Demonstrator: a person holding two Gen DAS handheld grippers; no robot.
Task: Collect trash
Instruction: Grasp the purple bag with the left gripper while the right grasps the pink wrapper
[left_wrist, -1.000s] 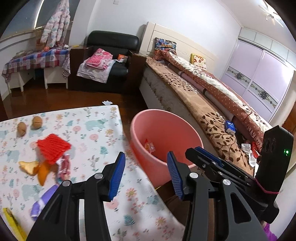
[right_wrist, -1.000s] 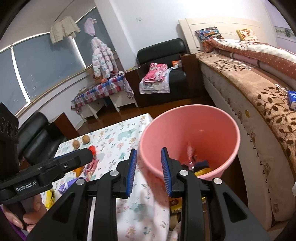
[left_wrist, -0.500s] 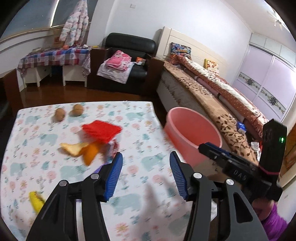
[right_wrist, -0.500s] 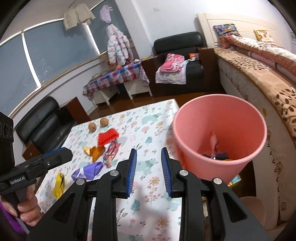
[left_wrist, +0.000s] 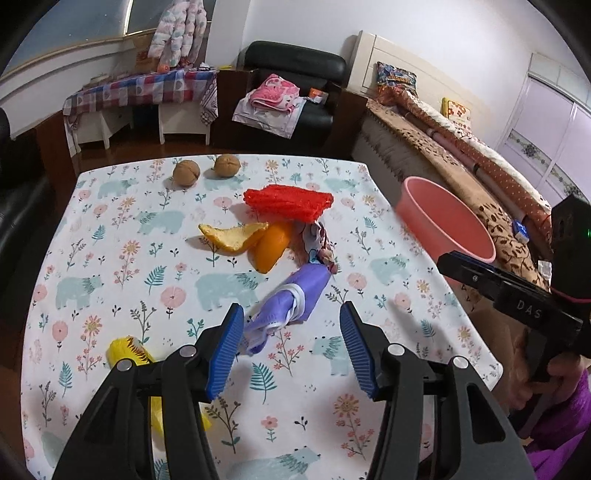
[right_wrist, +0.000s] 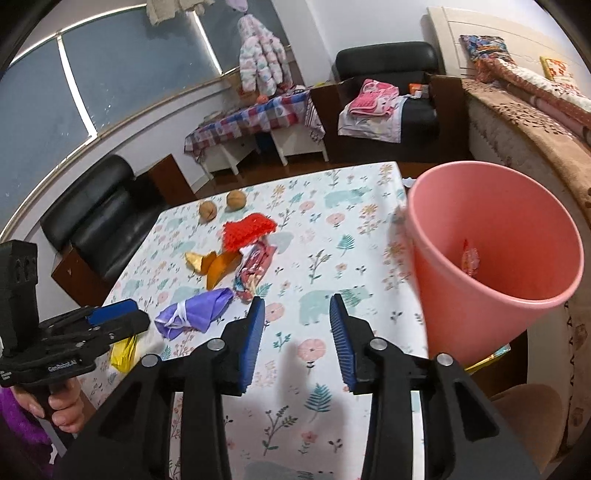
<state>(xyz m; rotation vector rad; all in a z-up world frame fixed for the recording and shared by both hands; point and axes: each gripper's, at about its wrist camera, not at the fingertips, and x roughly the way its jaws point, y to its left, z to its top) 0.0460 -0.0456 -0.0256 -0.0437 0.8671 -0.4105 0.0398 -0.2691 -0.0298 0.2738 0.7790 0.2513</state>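
Both grippers empty, jaws apart. Left gripper (left_wrist: 291, 339) hangs low over the table (left_wrist: 110, 236), with the purple wrapper (left_wrist: 288, 302) lying just ahead of and between its fingertips. Right gripper (right_wrist: 295, 339) sits over bare tablecloth next to the pink bin (right_wrist: 491, 258). It isn't near any trash.

Trash on the table:
- purple wrapper, crumpled, nearest the left gripper
- yellow wrapper (left_wrist: 127, 352) beside the left gripper's left finger, partly hidden behind it
- orange peel (left_wrist: 255, 240), two pieces touching, mid-table
- red mesh net (left_wrist: 288, 201) just behind the peel
- multicolour snack wrapper (left_wrist: 319, 243) between the peel and the purple wrapper
- two walnuts (left_wrist: 205, 170) at the far edge; can't tell if they count as trash

The bin stands off the right edge of the table, with at least one wrapper already inside.

My read is that the step in hand is the left gripper picking up the purple wrapper. To do it well:
- come down so the pads straddle the bunched middle where the white band is, not the loose flat tail
- get the tips right down to the cloth before closing; film this thin slips out of a high pinch
- don't snag the tablecloth; lift a little and check it stays flat
- the wrapper is light and floppy, so carry it well over the bin rim before letting go
- keep the right gripper out of the transfer path to the bin.
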